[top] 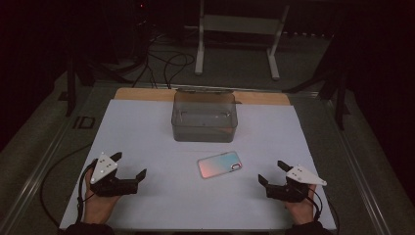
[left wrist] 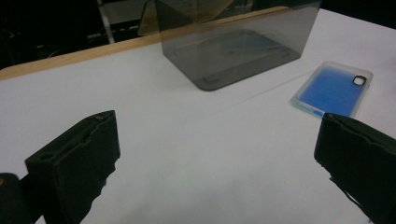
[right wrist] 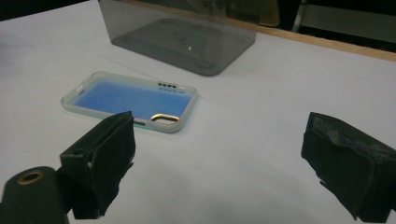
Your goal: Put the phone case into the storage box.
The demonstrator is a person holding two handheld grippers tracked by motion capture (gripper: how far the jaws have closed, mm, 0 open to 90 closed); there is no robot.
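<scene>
Phone case [top: 219, 164] lies flat on the white bench [top: 161, 200], between our two grippers and just in front of the smoky clear plastic box [top: 204, 117]. We judge it light, thin, flexible and slick, so a pinch across a long edge suits best. Left gripper [top: 129, 166] and right gripper [top: 272, 172] both stand wide open, empty.

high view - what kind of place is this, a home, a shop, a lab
Most likely a lab or recording studio, not a home. The table is covered by a plain white sheet, the surroundings are dark, loose cables run over the floor behind it, and a metal stand rises at the back.
</scene>
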